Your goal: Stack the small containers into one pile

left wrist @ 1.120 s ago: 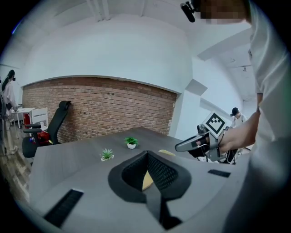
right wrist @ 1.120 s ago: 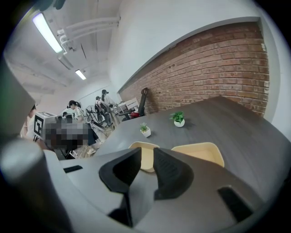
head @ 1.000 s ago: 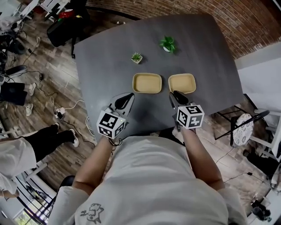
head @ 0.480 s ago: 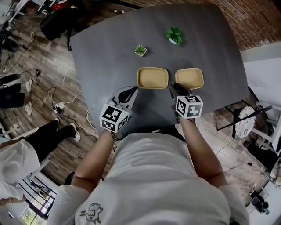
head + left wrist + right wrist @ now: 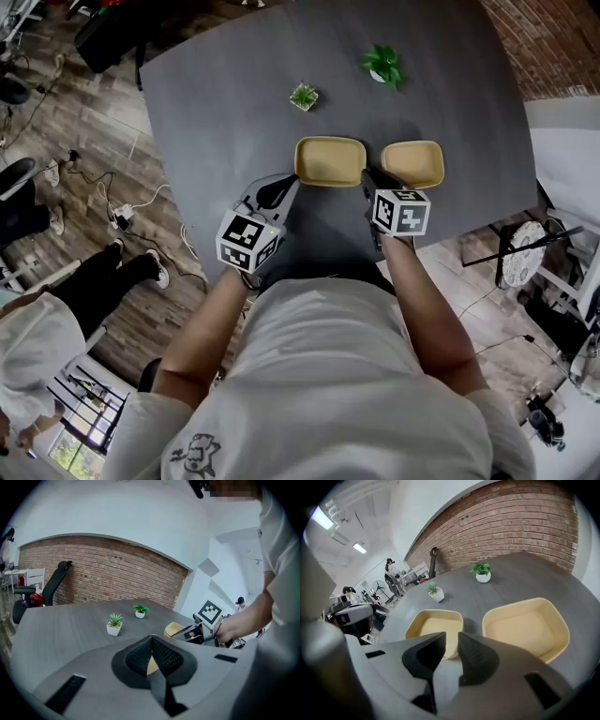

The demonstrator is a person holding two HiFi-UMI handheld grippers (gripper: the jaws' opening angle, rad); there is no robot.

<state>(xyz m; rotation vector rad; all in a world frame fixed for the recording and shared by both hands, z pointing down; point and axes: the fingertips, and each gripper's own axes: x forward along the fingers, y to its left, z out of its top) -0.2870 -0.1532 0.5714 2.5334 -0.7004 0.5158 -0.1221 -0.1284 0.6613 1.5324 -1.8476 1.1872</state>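
Note:
Two shallow yellow containers sit side by side on the dark grey table, the left one and the right one. My left gripper hovers just off the left container's near left corner with its tips together and nothing held. In the left gripper view the jaw tips meet, and a yellow container shows beyond them. My right gripper is over the gap between the two containers, near their front edges. Its jaws stand slightly apart and empty, with the left container and right container just ahead.
A small plant in a square white pot and a leafier plant in a round pot stand farther back on the table. The table's near edge runs just behind both grippers. A stool is at the right, and cables and people's legs are on the floor at the left.
Both grippers have sunk and moved forward toward the containers; their tips now sit close to the containers' near edges. The containers and plants have not moved on the table.

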